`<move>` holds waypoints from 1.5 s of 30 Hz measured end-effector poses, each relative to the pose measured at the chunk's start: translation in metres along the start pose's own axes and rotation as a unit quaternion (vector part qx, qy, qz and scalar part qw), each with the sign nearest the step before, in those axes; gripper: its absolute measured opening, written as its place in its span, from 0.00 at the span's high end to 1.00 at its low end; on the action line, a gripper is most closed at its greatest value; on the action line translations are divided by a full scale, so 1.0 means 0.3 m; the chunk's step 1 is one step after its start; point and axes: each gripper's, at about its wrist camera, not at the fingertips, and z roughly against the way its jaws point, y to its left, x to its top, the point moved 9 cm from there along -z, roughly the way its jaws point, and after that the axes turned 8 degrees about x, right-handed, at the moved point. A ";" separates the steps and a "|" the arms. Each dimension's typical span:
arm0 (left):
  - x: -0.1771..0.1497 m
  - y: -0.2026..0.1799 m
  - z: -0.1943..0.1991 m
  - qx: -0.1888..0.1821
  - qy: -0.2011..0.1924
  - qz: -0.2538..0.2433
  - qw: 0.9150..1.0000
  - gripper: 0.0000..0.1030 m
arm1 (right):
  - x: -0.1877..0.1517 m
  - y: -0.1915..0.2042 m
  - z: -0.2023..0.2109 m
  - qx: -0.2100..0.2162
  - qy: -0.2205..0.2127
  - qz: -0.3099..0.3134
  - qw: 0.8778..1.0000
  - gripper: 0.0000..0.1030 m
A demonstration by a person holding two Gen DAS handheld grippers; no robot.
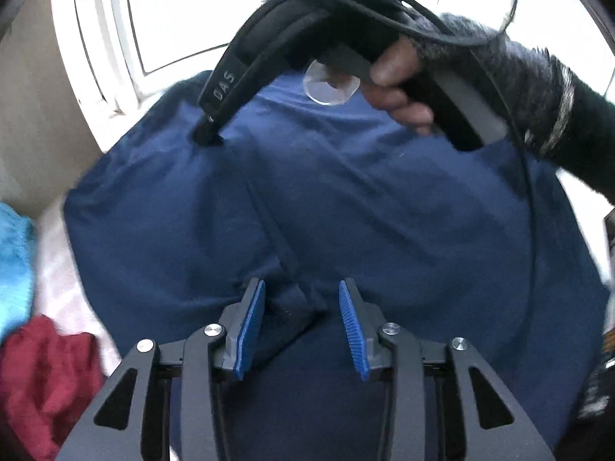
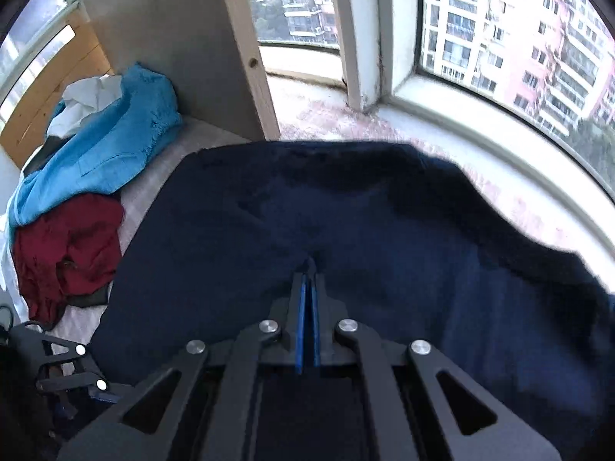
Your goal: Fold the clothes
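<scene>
Navy garment [image 1: 346, 207] lies spread on a pale surface by the window; in the left wrist view the left gripper [image 1: 301, 322] stands over its near part, jaws parted with a raised fold of the cloth between them, pads not pressing it, while a hand [image 1: 399, 84] holds the right gripper's handle farther off, its tips down on the cloth. Right wrist view: right gripper [image 2: 308, 269] jaws clenched, tips at a pucker of the garment [image 2: 346, 230]; a blue cloth [image 2: 107, 142] and a red cloth [image 2: 65, 249] lie heaped at left.
</scene>
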 end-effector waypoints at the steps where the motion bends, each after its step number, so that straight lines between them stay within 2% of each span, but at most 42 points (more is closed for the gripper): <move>1: -0.002 0.009 0.005 -0.006 0.001 0.008 1.000 0.64 | -0.005 -0.016 -0.002 -0.014 0.003 -0.005 1.000 0.97; 3: -0.012 0.027 0.024 -0.007 0.002 0.015 1.000 0.64 | -0.009 -0.015 0.002 -0.024 0.002 -0.002 1.000 0.97; 7: -0.062 0.105 0.119 0.021 -0.008 0.047 0.999 0.62 | -0.015 -0.005 0.013 -0.039 -0.003 0.009 0.999 0.94; 9: -0.098 0.142 0.164 0.036 -0.009 0.058 0.998 0.62 | 0.006 0.015 0.057 -0.041 -0.037 0.003 0.998 0.76; 10: -0.116 0.160 0.187 0.043 -0.010 0.064 0.997 0.62 | 0.018 0.025 0.082 -0.041 -0.056 0.000 0.998 0.76; 12: -0.146 0.193 0.220 0.054 -0.011 0.074 0.996 0.62 | 0.028 0.075 0.078 -0.009 -0.059 0.009 0.998 0.76; 14: -0.149 0.202 0.202 0.050 -0.008 0.082 0.995 0.62 | 0.010 0.143 0.023 0.028 -0.032 0.029 0.999 0.76; 16: -0.148 0.184 0.165 0.029 0.000 0.080 0.996 0.62 | -0.031 0.172 -0.055 0.002 0.009 0.070 0.998 0.76; 17: -0.158 0.175 0.130 0.034 0.014 0.067 0.997 0.62 | -0.048 0.176 -0.085 -0.022 0.025 0.089 0.996 0.77; 19: -0.171 0.162 0.112 0.064 0.024 0.030 0.997 0.63 | -0.052 0.187 -0.064 -0.050 0.013 0.095 0.994 0.77; 20: -0.173 0.156 0.116 0.072 0.028 0.018 0.997 0.63 | -0.058 0.191 -0.044 -0.045 0.010 0.083 0.995 0.78; 23: -0.159 0.147 0.158 0.071 0.028 0.024 0.997 0.63 | -0.083 0.282 0.033 0.033 -0.021 0.056 0.998 0.85; 27: -0.167 0.152 0.155 0.090 0.053 0.033 0.994 0.63 | -0.146 0.362 -0.001 0.078 -0.002 0.036 0.996 0.85; 29: -0.185 0.161 0.139 0.103 0.070 0.039 0.991 0.63 | -0.219 0.363 -0.026 0.057 0.024 0.040 0.997 0.87; 32: -0.227 0.175 0.113 0.119 0.097 0.048 0.987 0.61 | -0.293 0.335 0.013 0.000 0.044 0.057 0.997 0.88; 35: -0.233 0.174 0.131 0.128 0.094 0.052 0.986 0.58 | -0.357 0.298 0.179 -0.045 0.015 0.031 0.998 0.87; 38: -0.220 0.145 0.177 0.129 0.072 0.052 0.988 0.55 | -0.426 0.285 0.376 -0.055 -0.041 -0.029 0.997 0.81; 39: -0.221 0.126 0.192 0.119 0.066 0.053 0.989 0.54 | -0.449 0.293 0.402 -0.050 -0.052 -0.045 0.996 0.77; 41: -0.243 0.073 0.222 0.094 0.057 0.050 0.993 0.53 | -0.504 0.324 0.423 -0.033 -0.067 -0.077 0.994 0.77; 45: -0.361 0.016 0.264 0.092 0.072 0.049 0.992 0.53 | -0.651 0.429 0.310 -0.025 -0.026 -0.076 0.996 0.76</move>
